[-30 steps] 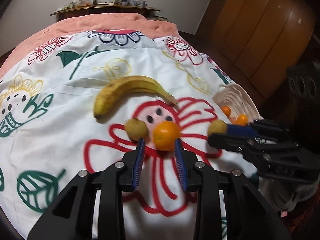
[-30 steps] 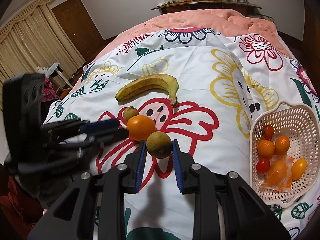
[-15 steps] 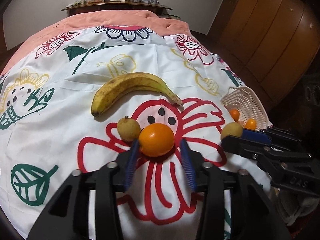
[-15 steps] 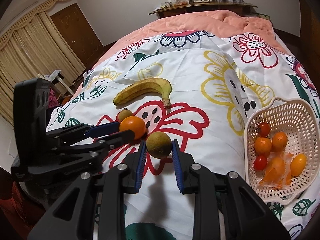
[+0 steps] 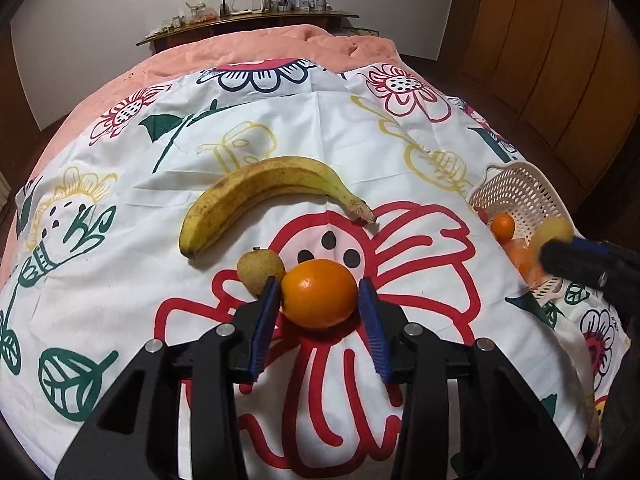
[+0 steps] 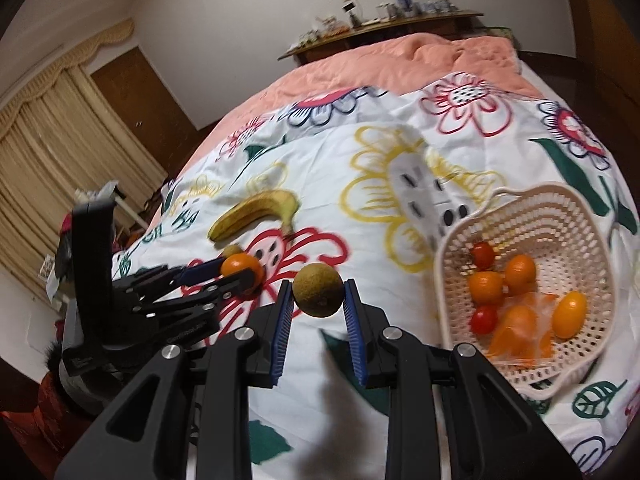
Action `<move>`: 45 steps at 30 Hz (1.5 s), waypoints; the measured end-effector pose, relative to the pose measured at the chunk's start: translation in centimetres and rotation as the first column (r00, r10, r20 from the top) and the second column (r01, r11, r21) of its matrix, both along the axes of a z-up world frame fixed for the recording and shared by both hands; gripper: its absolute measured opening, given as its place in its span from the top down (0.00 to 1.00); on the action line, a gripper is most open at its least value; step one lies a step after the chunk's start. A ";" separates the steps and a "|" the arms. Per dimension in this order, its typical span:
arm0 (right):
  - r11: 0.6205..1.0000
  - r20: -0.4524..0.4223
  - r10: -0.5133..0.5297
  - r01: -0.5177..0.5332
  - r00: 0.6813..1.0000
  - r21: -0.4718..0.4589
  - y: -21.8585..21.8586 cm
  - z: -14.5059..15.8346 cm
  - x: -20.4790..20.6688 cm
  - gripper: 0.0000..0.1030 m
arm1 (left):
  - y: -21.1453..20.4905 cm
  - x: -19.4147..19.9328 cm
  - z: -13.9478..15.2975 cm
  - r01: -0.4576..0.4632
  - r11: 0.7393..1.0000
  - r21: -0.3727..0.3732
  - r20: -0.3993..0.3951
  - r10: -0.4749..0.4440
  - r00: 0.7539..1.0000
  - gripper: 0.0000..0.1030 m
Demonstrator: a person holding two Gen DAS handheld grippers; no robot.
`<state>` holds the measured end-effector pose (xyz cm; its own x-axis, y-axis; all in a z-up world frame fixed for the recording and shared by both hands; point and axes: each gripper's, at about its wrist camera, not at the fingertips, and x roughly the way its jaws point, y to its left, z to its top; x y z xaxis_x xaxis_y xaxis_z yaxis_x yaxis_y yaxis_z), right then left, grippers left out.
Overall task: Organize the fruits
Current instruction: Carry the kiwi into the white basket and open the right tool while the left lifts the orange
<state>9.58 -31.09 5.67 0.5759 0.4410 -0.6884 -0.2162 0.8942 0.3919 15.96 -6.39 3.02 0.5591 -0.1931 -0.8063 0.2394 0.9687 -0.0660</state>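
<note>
On the flowered bedspread (image 5: 360,148), a banana (image 5: 256,196) is seen lying to the left, with a small brownish fruit (image 5: 260,272) just below it, touching the left pad of the left gripper (image 5: 319,296). An orange (image 5: 319,294) is set between that gripper's spread jaws, the left pad against it and a gap left at the right pad. Further right, a round brown-green fruit (image 6: 318,290) is clamped and held off the cloth by the right gripper (image 6: 317,292), and a white basket (image 6: 568,216) with oranges and cherry tomatoes is placed at the far right.
</note>
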 end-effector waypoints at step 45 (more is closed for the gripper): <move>0.888 0.068 -0.459 0.460 0.886 -0.009 -16.3 -2.5 -1.9 0.64 | -10.8 -0.9 3.8 0.226 0.973 -0.041 0.034 -0.225 0.974 0.60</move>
